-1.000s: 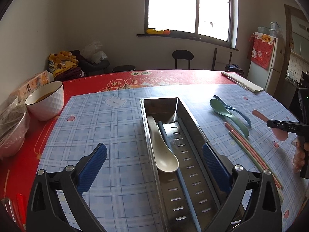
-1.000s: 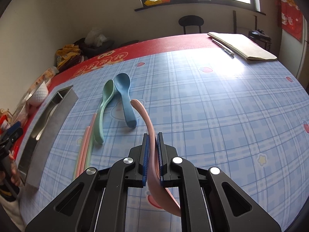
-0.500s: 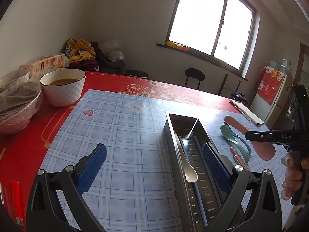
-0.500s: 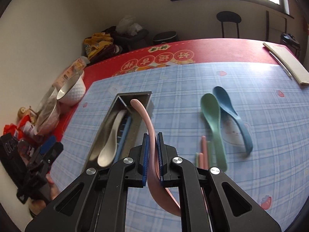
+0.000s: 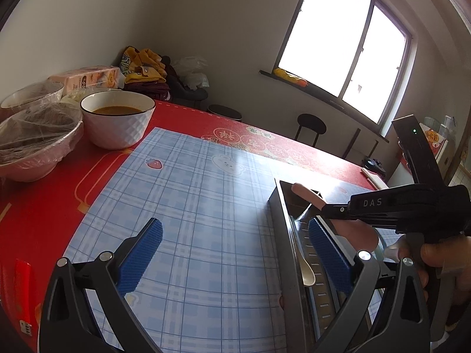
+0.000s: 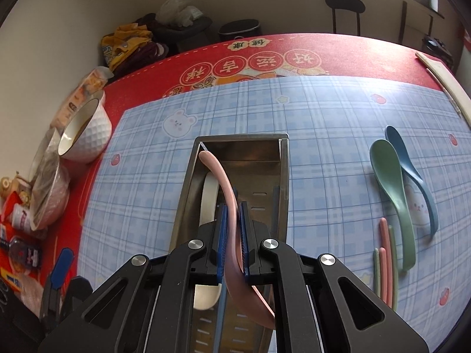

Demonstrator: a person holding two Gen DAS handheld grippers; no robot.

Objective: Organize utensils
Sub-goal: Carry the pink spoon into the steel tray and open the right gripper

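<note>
My right gripper (image 6: 232, 235) is shut on a pink spoon (image 6: 223, 182) and holds it above the long steel utensil tray (image 6: 282, 158), handle pointing away. In the tray lie a white spoon (image 6: 209, 203) and blue chopsticks (image 6: 276, 203). The left wrist view shows the same right gripper (image 5: 332, 207) with the pink spoon (image 5: 307, 195) over the tray (image 5: 284, 206), and the white spoon (image 5: 306, 273) inside. My left gripper (image 5: 235, 253) is open and empty, its right finger at the tray's left wall. A green spoon (image 6: 393, 188), a blue spoon (image 6: 412, 173) and pink and green chopsticks (image 6: 384, 259) lie on the mat, right of the tray.
A white bowl of brown soup (image 5: 117, 120) and wrapped bowls (image 5: 38, 138) stand at the table's left side on the red cloth (image 5: 44, 206). A folded cloth (image 6: 447, 82) lies at the far right. A hand (image 5: 441, 261) grips the right tool. Stools stand beyond the table.
My right gripper has carried the pink spoon leftward from beside the loose spoons to above the tray. My left gripper has shifted left and rolled, so the tray now sits at its right finger.
</note>
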